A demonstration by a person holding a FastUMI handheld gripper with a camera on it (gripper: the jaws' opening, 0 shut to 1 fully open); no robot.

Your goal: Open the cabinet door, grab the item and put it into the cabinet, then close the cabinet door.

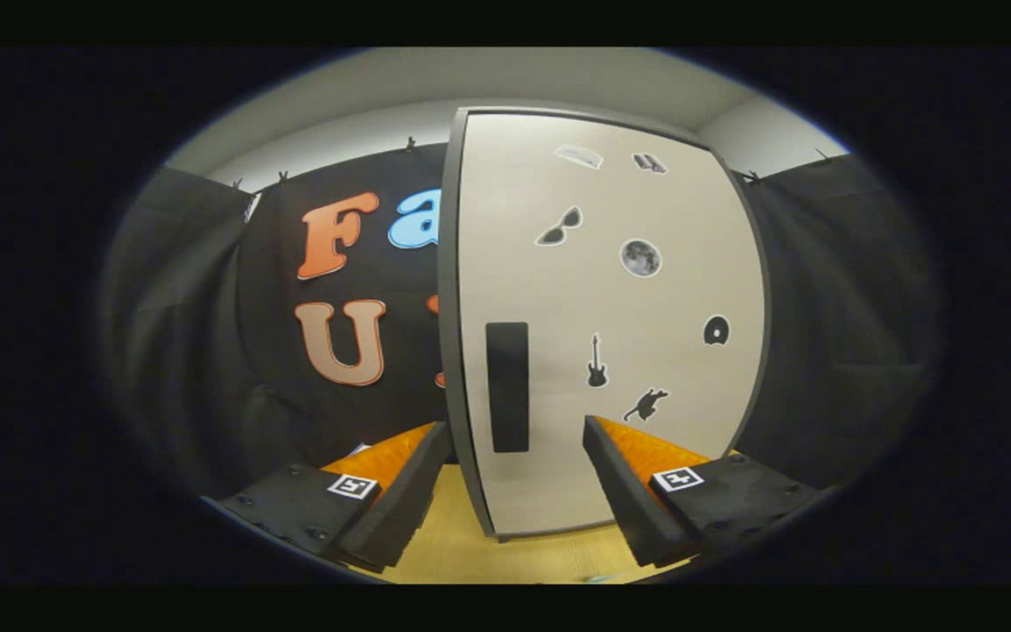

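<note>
- The tongs [514, 478] are spread wide and hold nothing; neither finger touches anything.
- One cabinet [611, 316] stands on the counter [462, 549] just ahead of the fingers, its door shut.
- One dark upright handle [507, 386] sits near the door's left edge, just beyond the gap between the fingers.
- Seven stickers [641, 258] dot the door.
- Bare counter lies between the fingers and the cabinet's foot.
- Left of the cabinet is open room back to the cloth wall [207, 333].
</note>
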